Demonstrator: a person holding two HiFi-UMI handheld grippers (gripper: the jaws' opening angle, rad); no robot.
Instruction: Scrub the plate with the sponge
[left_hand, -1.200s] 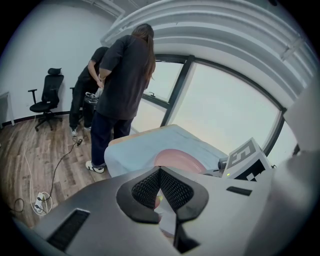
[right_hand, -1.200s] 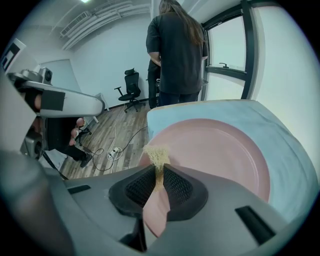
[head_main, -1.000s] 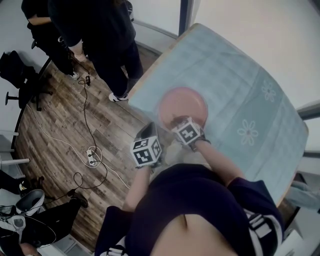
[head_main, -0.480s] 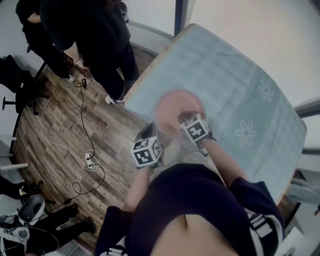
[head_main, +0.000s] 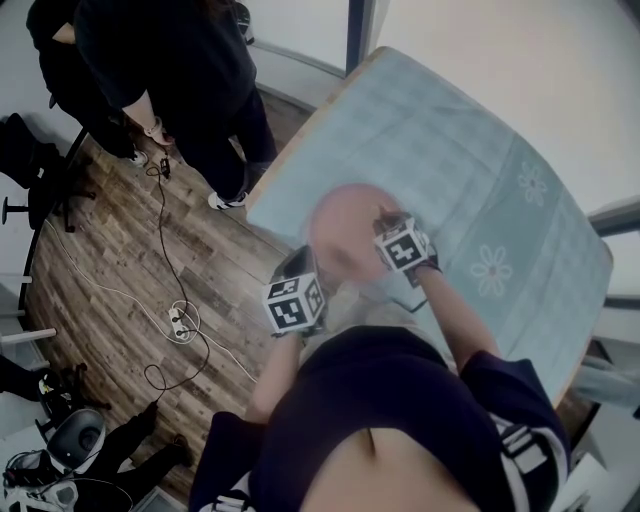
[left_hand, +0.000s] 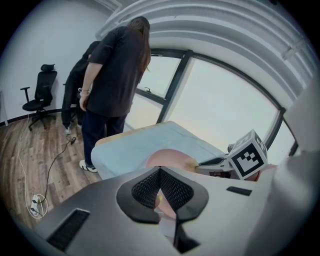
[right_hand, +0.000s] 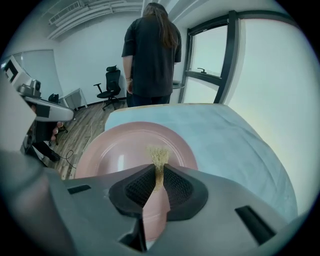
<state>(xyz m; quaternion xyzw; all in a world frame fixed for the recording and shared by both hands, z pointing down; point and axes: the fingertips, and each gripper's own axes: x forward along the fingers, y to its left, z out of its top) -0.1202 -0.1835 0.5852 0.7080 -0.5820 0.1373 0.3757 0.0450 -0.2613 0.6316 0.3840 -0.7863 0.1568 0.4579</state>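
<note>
Right gripper (right_hand: 159, 172) is closed tight on the sponge (right_hand: 159, 156) — a frayed yellowish end sticks out past the tips, over the inside of the pink plate (right_hand: 125, 147). The left gripper (left_hand: 159, 172) is also closed, with the pink rim of the plate between its pads, on the side nearest the holder. The plate is above the worktop (right_hand: 240, 145), which is covered with a light blue cloth, close to the edge by the wooden floor (head_main: 120, 260) — whether it rests on the cloth I cannot tell. At the far end of the worktop stands a person (right_hand: 150, 55) in dark clothes, back turned. An office chair (right_hand: 111, 87) stands by the wall.
</note>
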